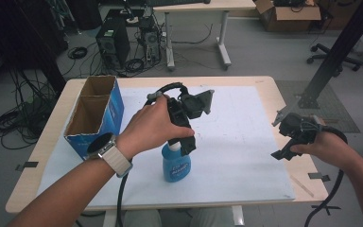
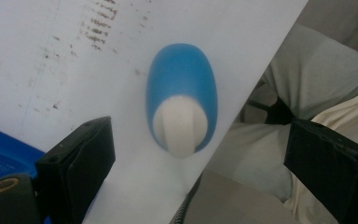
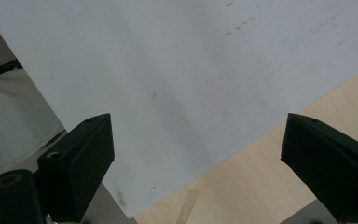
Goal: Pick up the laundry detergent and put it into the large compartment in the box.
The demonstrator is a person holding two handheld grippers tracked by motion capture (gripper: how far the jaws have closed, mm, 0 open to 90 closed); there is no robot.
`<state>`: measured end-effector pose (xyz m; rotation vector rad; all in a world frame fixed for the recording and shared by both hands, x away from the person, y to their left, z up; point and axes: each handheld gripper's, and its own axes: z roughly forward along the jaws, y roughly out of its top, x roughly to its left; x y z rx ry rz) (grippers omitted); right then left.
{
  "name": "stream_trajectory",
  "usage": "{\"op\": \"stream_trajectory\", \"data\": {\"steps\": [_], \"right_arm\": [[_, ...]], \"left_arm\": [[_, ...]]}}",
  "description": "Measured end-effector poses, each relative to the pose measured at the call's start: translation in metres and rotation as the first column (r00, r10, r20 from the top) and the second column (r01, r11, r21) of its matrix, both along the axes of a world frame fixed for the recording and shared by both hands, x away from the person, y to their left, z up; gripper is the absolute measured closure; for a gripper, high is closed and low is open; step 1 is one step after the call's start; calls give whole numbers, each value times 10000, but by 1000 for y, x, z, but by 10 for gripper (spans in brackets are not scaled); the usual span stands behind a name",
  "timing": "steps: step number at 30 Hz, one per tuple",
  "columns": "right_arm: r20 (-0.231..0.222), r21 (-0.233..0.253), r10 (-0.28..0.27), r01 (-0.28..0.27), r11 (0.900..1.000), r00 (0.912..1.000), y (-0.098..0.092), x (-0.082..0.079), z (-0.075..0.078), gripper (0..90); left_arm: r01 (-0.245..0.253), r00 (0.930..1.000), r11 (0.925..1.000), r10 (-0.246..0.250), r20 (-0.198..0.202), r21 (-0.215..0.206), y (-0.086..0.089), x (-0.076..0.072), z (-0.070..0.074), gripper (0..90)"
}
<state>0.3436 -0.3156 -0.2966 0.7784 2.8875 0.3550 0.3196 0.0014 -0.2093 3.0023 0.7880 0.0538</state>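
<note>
A blue spray bottle [image 1: 176,166] with a white top stands upright on the white sheet [image 1: 246,142] near the table's front edge. My left gripper [image 1: 183,143] hangs directly over it, pointing down. In the left gripper view the bottle [image 2: 182,100] appears from above between the wide-apart jaws, and my left gripper [image 2: 200,161] is open, touching nothing. My right gripper [image 1: 288,142] is held over the table's right edge, well away from the bottle. In the right gripper view, my right gripper [image 3: 196,161] is open over bare sheet and wood.
An open blue cardboard box [image 1: 94,113] with two compartments stands at the table's left, its corner [image 2: 0,156] close to the left jaw. The person's lap [image 2: 317,79] lies past the front edge. Computers, cables and a desk stand on the floor behind.
</note>
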Motion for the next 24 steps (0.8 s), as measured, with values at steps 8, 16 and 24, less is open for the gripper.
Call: {"op": "stream_trajectory", "data": {"steps": [8, 16, 24], "right_arm": [[4, 0, 10, -10, 10000, 10000, 1, 0, 0, 94], [18, 9, 12, -12, 10000, 10000, 1, 1, 0, 94], [22, 19, 27, -27, 10000, 10000, 2, 1, 0, 94]], "left_arm": [[189, 9998, 9998, -189, -71, -32, 5, 7, -20, 87], [144, 9996, 9997, -148, -231, -192, 8, 11, -33, 87], [212, 9992, 9997, -217, -324, -146, 4, 12, -44, 88]]}}
